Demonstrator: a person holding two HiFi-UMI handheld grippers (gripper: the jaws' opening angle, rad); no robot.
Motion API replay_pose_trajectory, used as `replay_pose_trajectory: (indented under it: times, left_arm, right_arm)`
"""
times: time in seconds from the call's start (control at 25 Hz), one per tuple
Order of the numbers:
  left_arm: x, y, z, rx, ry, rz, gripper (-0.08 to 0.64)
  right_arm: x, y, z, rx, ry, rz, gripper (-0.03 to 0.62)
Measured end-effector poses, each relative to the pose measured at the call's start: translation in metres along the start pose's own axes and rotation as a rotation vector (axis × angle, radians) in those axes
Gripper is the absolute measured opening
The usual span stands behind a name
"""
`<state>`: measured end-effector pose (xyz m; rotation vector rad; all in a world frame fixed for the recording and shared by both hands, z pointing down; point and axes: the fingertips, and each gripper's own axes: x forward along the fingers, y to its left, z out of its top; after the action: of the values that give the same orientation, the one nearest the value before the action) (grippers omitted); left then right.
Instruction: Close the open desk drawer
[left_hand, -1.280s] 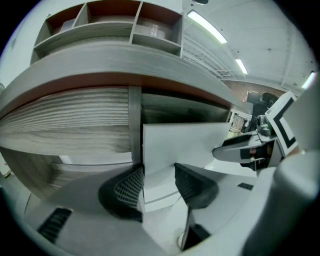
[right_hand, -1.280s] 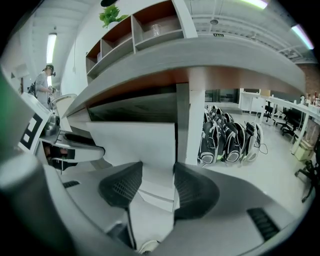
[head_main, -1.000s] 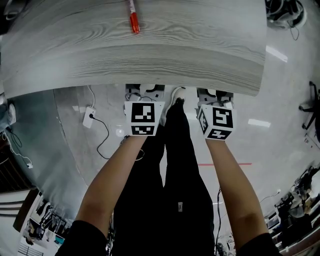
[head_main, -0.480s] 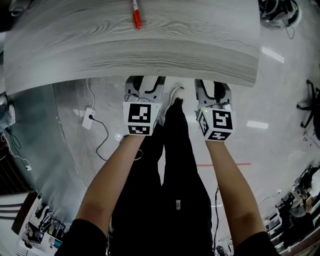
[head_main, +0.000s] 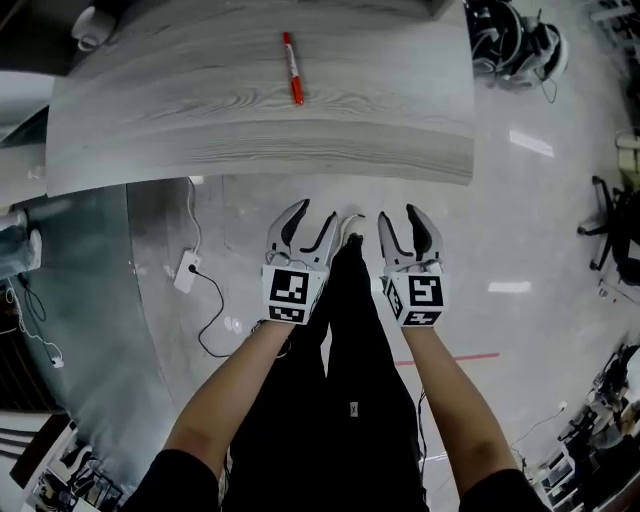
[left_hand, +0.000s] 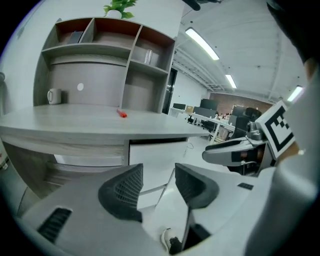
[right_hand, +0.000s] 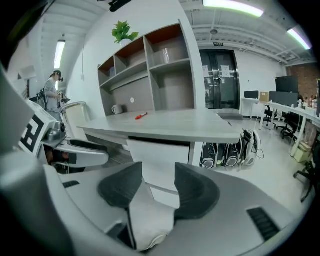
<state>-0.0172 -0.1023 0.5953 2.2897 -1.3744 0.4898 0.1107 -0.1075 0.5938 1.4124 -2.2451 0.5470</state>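
I hold my left gripper (head_main: 312, 216) and right gripper (head_main: 401, 215) side by side, clear of the bench (head_main: 260, 120), both jaws spread and empty because nothing needs pinching. The white drawer (right_hand: 159, 154) sits under the benchtop ahead and looks flush, so I judge it closed.

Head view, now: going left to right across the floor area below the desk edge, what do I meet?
power strip → left gripper, jaws apart and empty → right gripper, jaws apart and empty → black chair at the right edge
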Motion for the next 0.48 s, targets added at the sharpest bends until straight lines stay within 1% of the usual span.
replay_pose_trajectory:
  times: [0.12,0.24,0.32,0.36,0.44,0.48]
  left_arm:
    - [-0.036,-0.005,0.019,0.038,-0.020,-0.017,0.209]
    - [-0.069,-0.011,0.043,0.040,-0.029,-0.020,0.210]
    - [-0.085,-0.020,0.065,0.039,-0.044,-0.019,0.210]
    - [-0.093,-0.024,0.080,0.053,-0.061,-0.019,0.210]
    - [-0.110,-0.035,0.108,0.077,-0.098,-0.015,0.210]
    - [-0.119,-0.039,0.119,0.072,-0.113,-0.011,0.210]
  right_arm:
    - [-0.028,0.022,0.020,-0.023,-0.015,0.022,0.210]
    - [-0.056,0.037,0.045,-0.034,-0.034,0.041,0.210]
    - [-0.074,0.042,0.063,-0.050,-0.046,0.047,0.210]
    - [-0.082,0.044,0.073,-0.048,-0.057,0.045,0.210]
    - [-0.100,0.049,0.092,-0.020,-0.083,0.036,0.210]
    - [-0.110,0.052,0.101,-0.009,-0.096,0.032,0.210]
